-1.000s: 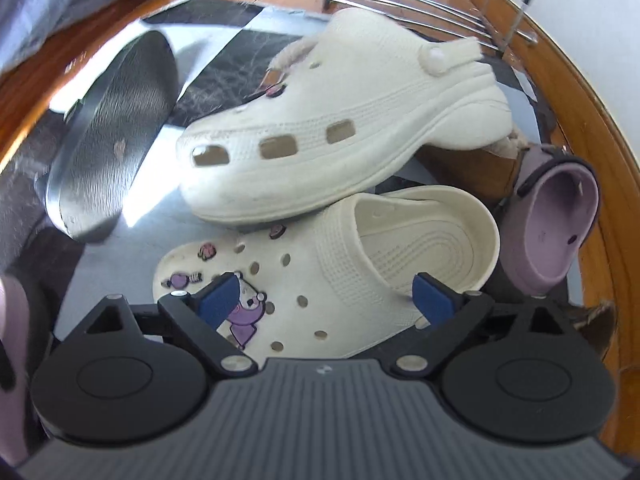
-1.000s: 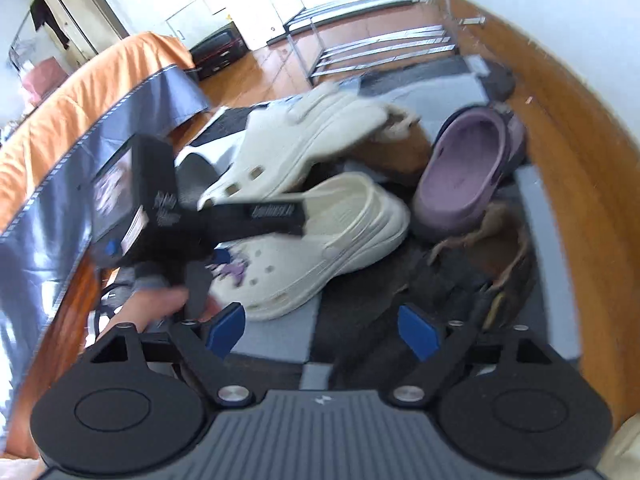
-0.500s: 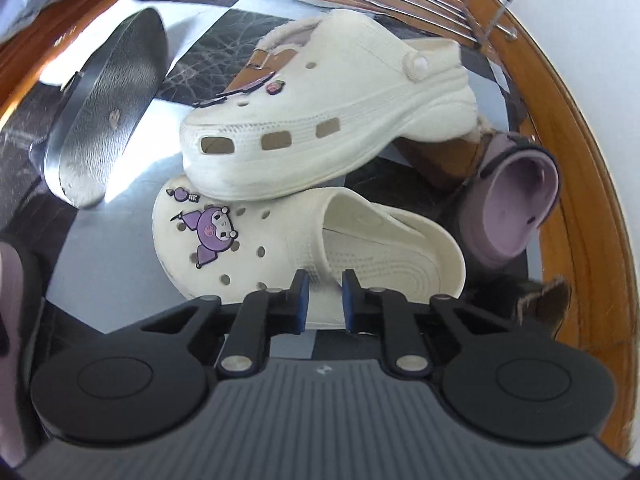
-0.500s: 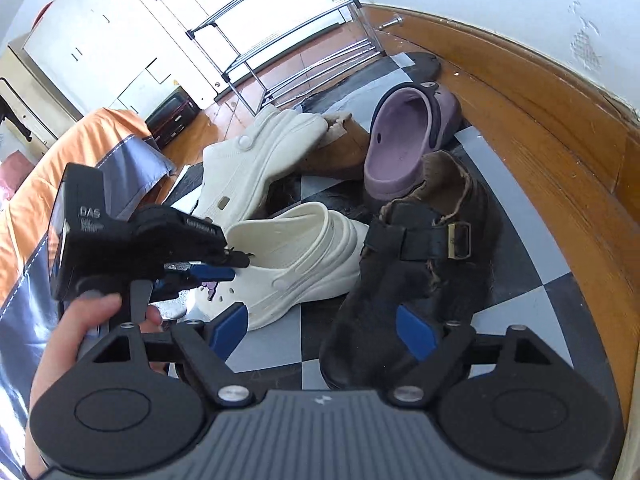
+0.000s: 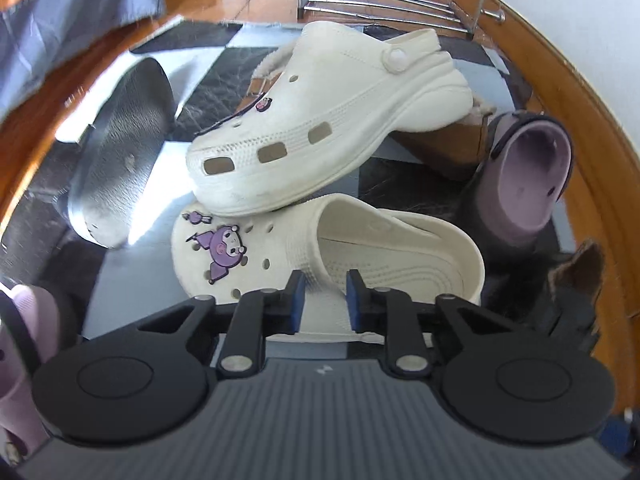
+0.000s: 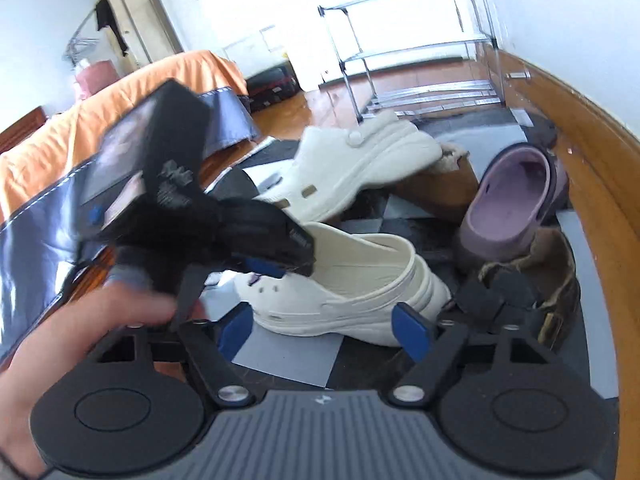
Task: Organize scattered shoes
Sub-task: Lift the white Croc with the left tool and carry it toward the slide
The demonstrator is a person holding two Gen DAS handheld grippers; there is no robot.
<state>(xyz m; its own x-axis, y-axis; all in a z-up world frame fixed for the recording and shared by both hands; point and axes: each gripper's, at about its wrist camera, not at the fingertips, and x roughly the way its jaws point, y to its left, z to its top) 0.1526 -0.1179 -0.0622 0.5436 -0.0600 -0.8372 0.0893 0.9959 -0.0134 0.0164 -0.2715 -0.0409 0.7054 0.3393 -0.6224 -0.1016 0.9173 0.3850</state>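
Note:
Two cream clogs lie stacked on the checkered mat. The lower cream clog (image 5: 360,248) carries a purple charm, and the upper cream clog (image 5: 340,120) leans across its toe. My left gripper (image 5: 325,296) has its jaws closing, its blue pads pressing on the lower clog's side wall at the opening. In the right wrist view the left gripper (image 6: 276,268) reaches into that lower clog (image 6: 360,280). My right gripper (image 6: 324,328) hovers just before the clog's sole, its jaws closing but wide apart, touching nothing.
A purple clog (image 6: 516,200), a brown fur-lined shoe (image 6: 436,184) and a dark buckled clog (image 6: 532,292) crowd the right by the wooden baseboard. An upturned black sole (image 5: 120,152) and a pink shoe (image 5: 24,320) lie left. A metal rack (image 6: 420,60) stands behind, a bed (image 6: 100,112) left.
My left gripper's jaws went from wide apart to closed on the lower cream clog's wall. The right gripper's view swung across the shoes and its jaws narrowed slightly.

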